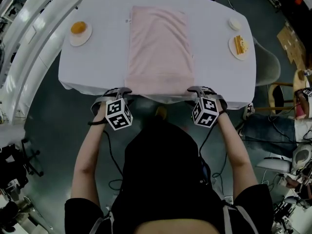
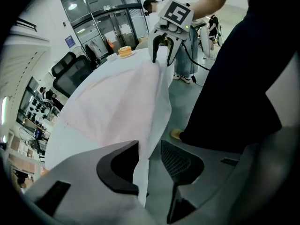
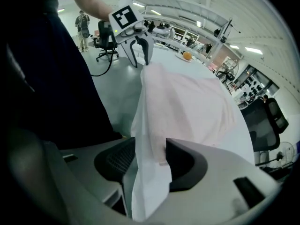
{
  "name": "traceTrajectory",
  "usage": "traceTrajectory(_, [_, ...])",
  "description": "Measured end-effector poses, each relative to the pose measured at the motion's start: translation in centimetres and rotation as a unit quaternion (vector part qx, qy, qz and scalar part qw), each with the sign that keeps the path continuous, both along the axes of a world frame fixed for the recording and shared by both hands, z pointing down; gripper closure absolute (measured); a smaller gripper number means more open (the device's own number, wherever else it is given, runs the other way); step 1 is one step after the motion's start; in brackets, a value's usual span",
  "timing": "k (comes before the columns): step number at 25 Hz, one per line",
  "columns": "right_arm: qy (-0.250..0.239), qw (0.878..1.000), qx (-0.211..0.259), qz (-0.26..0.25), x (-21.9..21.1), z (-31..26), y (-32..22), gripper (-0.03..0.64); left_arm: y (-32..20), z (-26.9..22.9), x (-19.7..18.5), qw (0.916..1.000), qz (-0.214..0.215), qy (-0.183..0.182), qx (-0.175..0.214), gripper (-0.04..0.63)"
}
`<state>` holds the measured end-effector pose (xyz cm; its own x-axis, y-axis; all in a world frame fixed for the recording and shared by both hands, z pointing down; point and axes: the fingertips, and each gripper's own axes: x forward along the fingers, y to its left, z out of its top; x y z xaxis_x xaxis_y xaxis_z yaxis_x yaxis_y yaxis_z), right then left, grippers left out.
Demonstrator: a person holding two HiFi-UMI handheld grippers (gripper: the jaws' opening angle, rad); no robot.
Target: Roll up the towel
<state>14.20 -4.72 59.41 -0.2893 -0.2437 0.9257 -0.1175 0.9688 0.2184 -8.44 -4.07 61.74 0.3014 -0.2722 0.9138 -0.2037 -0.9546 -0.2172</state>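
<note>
Pink towel flat on a cloth-covered surface, a gripper at each near corner

A wide hall with a grey floor [image 1: 44, 130], glass doors [image 2: 110, 27] and black chairs [image 2: 75, 71] surrounds an oval surface [image 1: 97, 67] under a white cloth [image 3: 150, 191]. The towel [image 1: 158, 48] is spread flat down the middle, its near end reaching the near rim. The left gripper [image 2: 150, 165] and right gripper [image 3: 151, 161] sit at the towel's two near corners, each with jaws apart and the hanging edge of fabric between them, not pinched. The left plate [image 1: 73, 39] holds orange food, the right plate [image 1: 232, 47] holds yellow slices, and a small dish [image 1: 235, 24] sits just behind it
</note>
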Motion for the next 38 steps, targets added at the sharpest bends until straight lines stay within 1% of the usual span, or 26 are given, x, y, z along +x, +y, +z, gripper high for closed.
traceTrajectory(5, [0.001, 1.000, -0.017, -0.007, -0.1, 0.8, -0.5, 0.399, -0.9, 0.7, -0.1, 0.9998, -0.018, 0.001, -0.009, 0.442])
traceTrajectory(7, [0.002, 1.000, -0.023, -0.011, 0.0, 1.0, -1.0, 0.419, -1.3, 1.1, 0.0, 0.9996, -0.022, -0.001, -0.015, 0.442])
traceTrajectory(12, [0.012, 0.999, -0.023, -0.028, 0.3, 1.6, -2.2, 0.432, -2.5, 1.8, 0.4, 0.9996, -0.015, -0.017, -0.019, 0.442])
traceTrajectory(13, [0.016, 0.999, -0.018, -0.034, 0.3, 1.6, -2.4, 0.472, -2.6, 1.9, 0.4, 0.9995, -0.012, -0.019, -0.024, 0.442])
traceTrajectory(14, [0.019, 0.999, -0.013, -0.039, 0.4, 1.6, -2.7, 0.498, -2.6, 1.9, 0.4, 0.9993, -0.009, -0.019, -0.030, 0.442])
traceTrajectory(17, [0.024, 0.998, -0.009, -0.051, 0.4, 1.7, -3.0, 0.505, -2.9, 1.7, 0.3, 0.9986, -0.015, -0.010, -0.049, 0.444])
traceTrajectory(18, [0.026, 0.998, -0.007, -0.054, 0.3, 1.7, -3.1, 0.517, -3.0, 1.6, 0.2, 0.9984, -0.019, -0.009, -0.053, 0.455])
traceTrajectory(19, [0.027, 0.998, -0.005, -0.057, 0.4, 1.7, -3.2, 0.537, -3.2, 1.5, 0.1, 0.9982, -0.021, -0.009, -0.055, 0.478])
traceTrajectory(20, [0.027, 0.998, -0.003, -0.058, 0.4, 1.6, -3.3, 0.543, -3.4, 1.5, 0.2, 0.9980, -0.022, -0.010, -0.058, 0.499])
traceTrajectory(21, [0.026, 0.998, -0.002, -0.057, 0.5, 1.5, -3.4, 0.555, -3.5, 1.4, 0.2, 0.9979, -0.020, -0.013, -0.059, 0.504])
traceTrajectory(23, [0.021, 0.998, 0.003, -0.053, 0.6, 1.2, -3.5, 0.558, -3.4, 1.3, 0.2, 0.9981, -0.012, -0.021, -0.057, 0.525])
traceTrajectory(25, [0.015, 0.999, 0.009, -0.049, 0.6, 0.7, -3.5, 0.567, -3.3, 1.0, 0.1, 0.9983, -0.009, -0.024, -0.051, 0.533])
traceTrajectory(30, [0.004, 0.999, 0.018, -0.040, 0.9, -0.4, -2.9, 0.581, -3.1, -0.4, 0.1, 0.9991, -0.015, -0.015, -0.037, 0.541])
traceTrajectory(38, [0.007, 0.999, 0.030, -0.033, 0.8, -1.1, -0.6, 0.583, -1.2, -1.5, 0.1, 0.9997, -0.009, -0.015, -0.017, 0.548])
